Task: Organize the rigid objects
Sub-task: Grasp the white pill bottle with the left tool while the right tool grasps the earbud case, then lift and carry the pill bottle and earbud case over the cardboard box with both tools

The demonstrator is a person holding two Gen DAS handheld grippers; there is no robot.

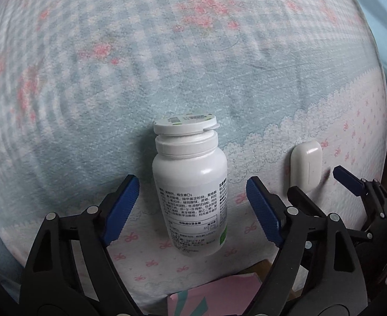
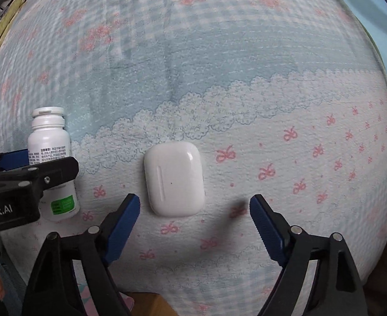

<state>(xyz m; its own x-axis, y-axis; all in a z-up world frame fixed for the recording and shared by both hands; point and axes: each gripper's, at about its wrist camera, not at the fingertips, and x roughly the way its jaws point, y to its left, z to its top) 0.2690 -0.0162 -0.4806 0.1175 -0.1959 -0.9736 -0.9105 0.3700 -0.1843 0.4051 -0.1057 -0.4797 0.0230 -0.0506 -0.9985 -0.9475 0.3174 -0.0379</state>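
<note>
Bottle (image 1: 190, 184) and earbud case (image 2: 174, 178), the two rigid objects to be organized, are set on a patterned blanket (image 1: 167, 65), well apart, seemingly so that each can be approached by its own tool. The bottle is stood upright and is framed between the spread fingers of the left gripper (image 1: 193, 205), whose jaws are released and touch nothing. The case is laid flat just ahead of the right gripper (image 2: 194, 216), likewise released and empty. A lifted flip lid is revealed only in the left wrist view, where the case is seen edge-on. Its broad face is shown in the right wrist view, together with a green label patch low on the bottle.
</note>
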